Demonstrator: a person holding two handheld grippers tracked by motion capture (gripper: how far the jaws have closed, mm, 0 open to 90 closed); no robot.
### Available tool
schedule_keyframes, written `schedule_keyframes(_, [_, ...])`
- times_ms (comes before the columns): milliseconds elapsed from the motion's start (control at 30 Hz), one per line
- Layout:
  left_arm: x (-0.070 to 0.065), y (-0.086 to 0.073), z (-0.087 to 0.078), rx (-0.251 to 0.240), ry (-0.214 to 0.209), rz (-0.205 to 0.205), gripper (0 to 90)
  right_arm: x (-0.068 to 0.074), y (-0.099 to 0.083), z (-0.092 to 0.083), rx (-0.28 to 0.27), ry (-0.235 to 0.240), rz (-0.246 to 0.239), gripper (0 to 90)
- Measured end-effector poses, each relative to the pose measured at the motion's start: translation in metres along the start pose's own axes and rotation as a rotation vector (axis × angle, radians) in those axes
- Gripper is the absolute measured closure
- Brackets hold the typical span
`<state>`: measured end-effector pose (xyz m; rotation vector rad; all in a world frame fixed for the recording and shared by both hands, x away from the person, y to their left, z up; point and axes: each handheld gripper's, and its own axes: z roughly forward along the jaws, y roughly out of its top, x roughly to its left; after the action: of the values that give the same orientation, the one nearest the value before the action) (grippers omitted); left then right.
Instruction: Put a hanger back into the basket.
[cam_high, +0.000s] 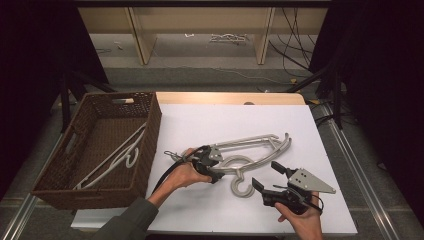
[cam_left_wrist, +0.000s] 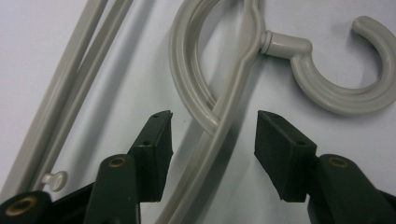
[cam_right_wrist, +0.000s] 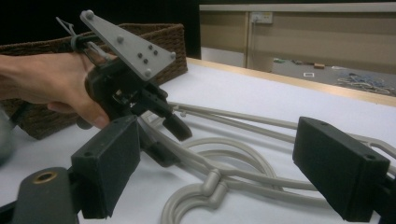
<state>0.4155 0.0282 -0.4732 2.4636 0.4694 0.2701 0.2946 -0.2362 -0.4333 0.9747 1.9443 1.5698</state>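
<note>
Grey plastic hangers (cam_high: 260, 144), apparently two stacked, lie mid-table on the white board. Their hooks (cam_high: 243, 188) point toward the front edge. My left gripper (cam_high: 219, 172) sits low over the hangers' neck, held by a hand. In the left gripper view its jaws (cam_left_wrist: 214, 119) straddle a hanger arm (cam_left_wrist: 219, 140) just below the hook (cam_left_wrist: 336, 88). There are gaps on both sides and the pads do not touch it. My right gripper (cam_high: 265, 174) rests near the front right, jaws wide apart with nothing between them. It faces the hangers (cam_right_wrist: 219, 179) and the left gripper (cam_right_wrist: 180, 128).
A brown wicker basket (cam_high: 155, 116) stands at the table's left with a white hanger (cam_high: 117, 155) lying inside it. The white board's far and right parts are bare. Beyond the table are wooden shelving legs and cables on the floor.
</note>
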Motion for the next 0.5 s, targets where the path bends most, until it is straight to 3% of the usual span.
schedule_keyframes(233, [0.0023,-0.0012,0.0030,0.016,0.014,0.014,60.7,0.0002,0.0005,-0.0006,0.001,-0.005,-0.005,16.0])
schedule_keyframes(333, [0.0078,-0.0015,0.0035,0.020,-0.019,0.014,65.7,0.0005,0.0012,-0.0024,0.016,-0.004,-0.008,16.0])
schedule_keyframes(367, [0.0087,-0.0010,0.0033,0.024,-0.028,0.023,67.6,0.0008,0.0010,-0.0007,-0.003,0.003,-0.004,16.0])
schedule_keyframes(433, [0.0053,-0.0003,0.0044,0.010,-0.032,0.023,70.6,0.0008,0.0008,-0.0007,-0.003,0.006,-0.001,16.0])
schedule_keyframes(467, [0.0058,0.0007,0.0029,0.033,-0.020,0.072,71.7,0.0008,0.0007,-0.0009,-0.002,0.006,-0.001,16.1])
schedule_keyframes(500, [0.0049,0.0012,0.0026,0.039,-0.015,0.077,72.7,0.0008,0.0010,-0.0013,-0.003,0.006,0.000,16.0])
